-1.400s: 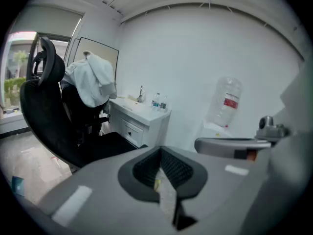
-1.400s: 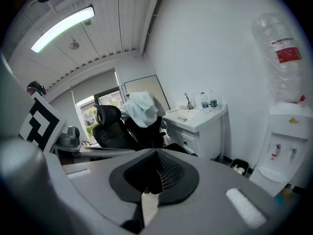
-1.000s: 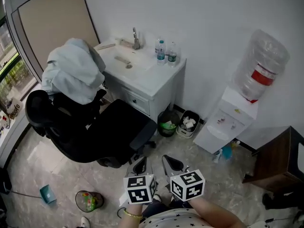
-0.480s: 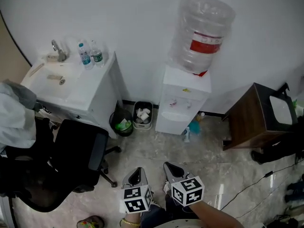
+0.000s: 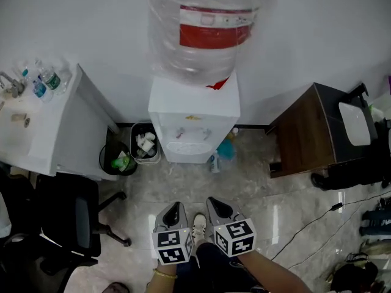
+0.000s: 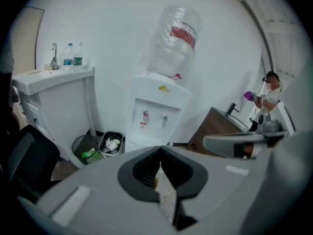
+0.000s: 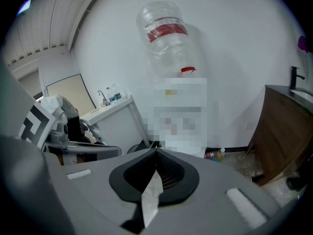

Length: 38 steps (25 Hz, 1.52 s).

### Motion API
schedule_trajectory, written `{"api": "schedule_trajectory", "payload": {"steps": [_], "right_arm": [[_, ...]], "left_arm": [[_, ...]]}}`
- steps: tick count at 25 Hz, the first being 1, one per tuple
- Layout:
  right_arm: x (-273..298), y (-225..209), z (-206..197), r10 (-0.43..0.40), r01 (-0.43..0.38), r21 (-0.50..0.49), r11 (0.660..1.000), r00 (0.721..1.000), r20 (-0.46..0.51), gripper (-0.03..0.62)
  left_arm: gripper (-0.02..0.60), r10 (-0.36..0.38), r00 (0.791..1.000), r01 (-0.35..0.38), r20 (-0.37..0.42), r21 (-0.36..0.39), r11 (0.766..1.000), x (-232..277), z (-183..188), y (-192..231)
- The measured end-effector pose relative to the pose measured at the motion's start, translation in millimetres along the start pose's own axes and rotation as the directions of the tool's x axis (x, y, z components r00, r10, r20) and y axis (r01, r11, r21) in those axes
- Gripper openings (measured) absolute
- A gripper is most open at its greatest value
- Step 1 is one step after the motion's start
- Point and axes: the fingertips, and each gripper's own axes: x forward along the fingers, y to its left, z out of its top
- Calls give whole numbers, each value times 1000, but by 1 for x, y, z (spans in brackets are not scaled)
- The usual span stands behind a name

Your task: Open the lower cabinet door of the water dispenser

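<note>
The white water dispenser (image 5: pixel 194 112) stands against the wall straight ahead, with a clear bottle (image 5: pixel 204 29) with a red label on top. Its taps and drip tray face me, and its lower cabinet door is hidden from above. In the left gripper view the dispenser (image 6: pixel 157 109) rises beyond the jaws, which cover its lower front. My left gripper (image 5: pixel 175 207) and right gripper (image 5: pixel 215 202) hang side by side over the floor, well short of the dispenser. Both are shut and hold nothing. In the right gripper view (image 7: pixel 156 152) a mosaic patch covers the dispenser body.
A small bin of rubbish (image 5: pixel 145 144) and a round black bin (image 5: pixel 116 159) sit left of the dispenser, next to a white sink cabinet (image 5: pixel 58 133). A black office chair (image 5: pixel 67 218) is at lower left. A brown wooden cabinet (image 5: pixel 305 127) stands right, with a cable (image 5: pixel 305 224) on the floor.
The view has swung from the sink and chair round to the dispenser, which is now centred and closer. Both grippers stayed side by side and shut.
</note>
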Motion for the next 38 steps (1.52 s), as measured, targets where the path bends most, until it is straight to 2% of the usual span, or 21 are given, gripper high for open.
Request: {"api": "schedule_trajectory", "payload": {"steps": [3,6,7,8,10,13,14,16,18,23,25,30,34,38], "right_arm": [[41,-42,-8,-17,18,23,1000,1000,-23,-2],[87,-78,-34,-16,20,74,997,998,-60,13],[104,-88,-46,-11,18,95,995,997,-70,79],[121,-98,-59,-12,20,115,993,997,-76,116],[156,-122,-82,-34,44,137,990,997,-72,131],[211,-165,-115,-82,91,127,988,994,-74,191],[229,-180,-126,-92,101,126,987,993,-79,229],[261,-206,-146,-108,116,118,986,991,-78,283],[288,-228,-160,-114,119,78,990,991,-74,305],[342,-262,-163,-123,124,8,992,991,-45,324],[357,-269,-156,-134,131,-50,990,990,-42,324],[377,-264,-147,-93,75,-185,980,992,-90,324],[374,-262,-150,-116,100,-155,983,989,-92,288],[356,-248,-171,-122,100,-167,981,985,-125,259]], "left_arm": [[6,-5,1000,6,-30,13,1000,54,-4,-1],[6,-9,998,11,-68,35,999,107,-24,7],[6,-9,996,13,-84,40,999,123,-35,13],[6,-10,995,14,-101,40,999,139,-48,20],[6,-16,992,20,-128,26,999,170,-74,34],[6,-33,989,32,-144,-12,999,216,-105,50],[6,-37,988,34,-148,-20,999,229,-114,55],[6,-41,987,39,-157,-20,999,252,-131,64],[6,-45,984,44,-174,-7,999,270,-149,69],[6,-48,974,50,-220,1,999,301,-181,72],[6,-55,972,53,-230,-14,998,308,-182,75],[6,-63,971,58,-229,-30,998,310,-176,76],[6,-66,972,61,-227,-28,998,308,-178,76],[6,-75,973,69,-217,-37,997,301,-175,72]]}}
